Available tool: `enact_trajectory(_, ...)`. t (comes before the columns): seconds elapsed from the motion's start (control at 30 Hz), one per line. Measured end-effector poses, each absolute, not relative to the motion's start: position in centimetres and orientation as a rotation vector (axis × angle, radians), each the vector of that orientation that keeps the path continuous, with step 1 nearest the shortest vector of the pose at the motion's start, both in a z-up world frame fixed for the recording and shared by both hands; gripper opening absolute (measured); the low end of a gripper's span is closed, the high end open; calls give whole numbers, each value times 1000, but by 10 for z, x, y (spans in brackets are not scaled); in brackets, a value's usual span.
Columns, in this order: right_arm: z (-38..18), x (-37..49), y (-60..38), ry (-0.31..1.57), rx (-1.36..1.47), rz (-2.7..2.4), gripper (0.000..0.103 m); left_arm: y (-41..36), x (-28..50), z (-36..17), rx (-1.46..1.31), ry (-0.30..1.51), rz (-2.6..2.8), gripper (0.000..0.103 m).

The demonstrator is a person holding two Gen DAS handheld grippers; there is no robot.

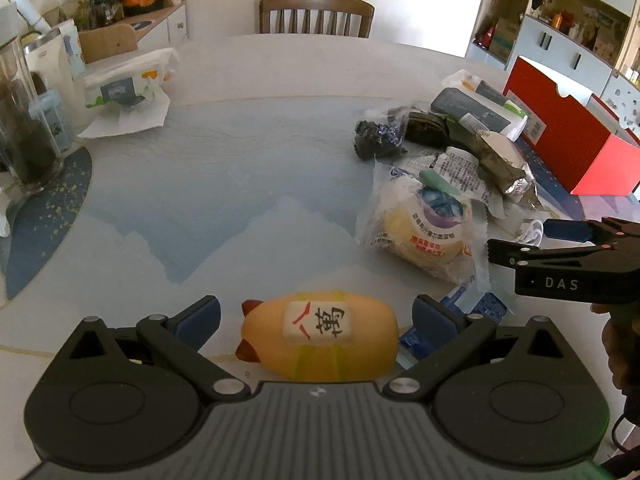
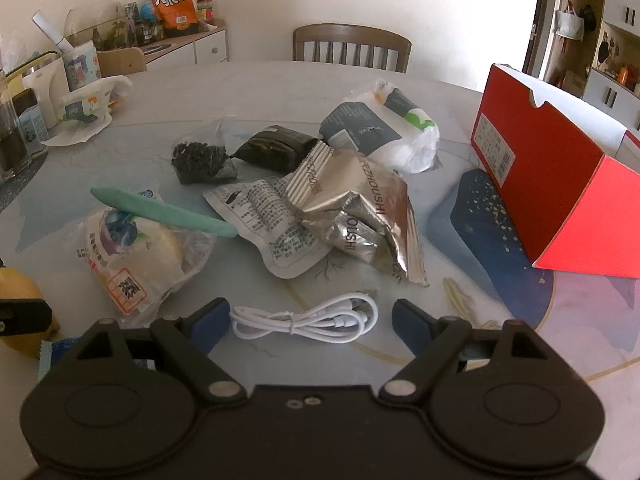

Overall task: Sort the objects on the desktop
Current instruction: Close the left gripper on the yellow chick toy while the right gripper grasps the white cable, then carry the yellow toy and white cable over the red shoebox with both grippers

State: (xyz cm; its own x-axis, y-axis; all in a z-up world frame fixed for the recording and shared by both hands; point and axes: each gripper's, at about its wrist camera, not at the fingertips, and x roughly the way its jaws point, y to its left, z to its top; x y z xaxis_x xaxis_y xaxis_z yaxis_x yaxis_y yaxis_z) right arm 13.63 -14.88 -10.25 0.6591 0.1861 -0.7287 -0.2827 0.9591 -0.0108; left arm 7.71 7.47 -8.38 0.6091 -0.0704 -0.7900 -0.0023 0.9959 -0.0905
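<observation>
My left gripper (image 1: 316,316) is open around a yellow rubber duck toy (image 1: 320,336) that lies on the table; the fingers stand apart from its sides. My right gripper (image 2: 310,316) is open around a coiled white cable (image 2: 308,320) on the table. It also shows in the left wrist view (image 1: 520,246) at the right. A bagged bun (image 2: 136,256) with a green tool (image 2: 160,210) on it lies to the left. Silver foil wrappers (image 2: 348,208), a dark snack bag (image 2: 200,160) and a white bag (image 2: 384,132) lie behind.
A red open box (image 2: 560,184) stands at the right on a blue mat (image 2: 488,224). A glass jar (image 1: 20,128), tissue pack (image 1: 124,88) and kettle (image 2: 40,92) stand at the left. A chair (image 1: 316,14) is at the table's far edge.
</observation>
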Motion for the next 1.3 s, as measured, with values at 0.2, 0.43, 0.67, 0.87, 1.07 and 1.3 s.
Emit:
enact_trajectory(0.2,-102,136,-149,804,-132,272,86,79,77,-87,-112,927,-35,83)
enact_trajectory(0.43,-102,134,-149,800,-132,298,78,77,75,-85,-115,920,-46,76)
enact_trajectory(0.67,-101,133,-147,794,-148,292,77,76,76,-83,-122,918,-42,75)
enact_trajectory(0.87,-96,131,-150,784,-146,293,77,75,76,-77,-119,898,-42,75)
enact_trajectory(1.07,-81,129,-158,764,-114,283,77,71,79,-63,-117,869,-54,75)
enact_trajectory(1.3,-60,128,-176,737,-79,250,77,60,87,-42,-94,817,-68,75)
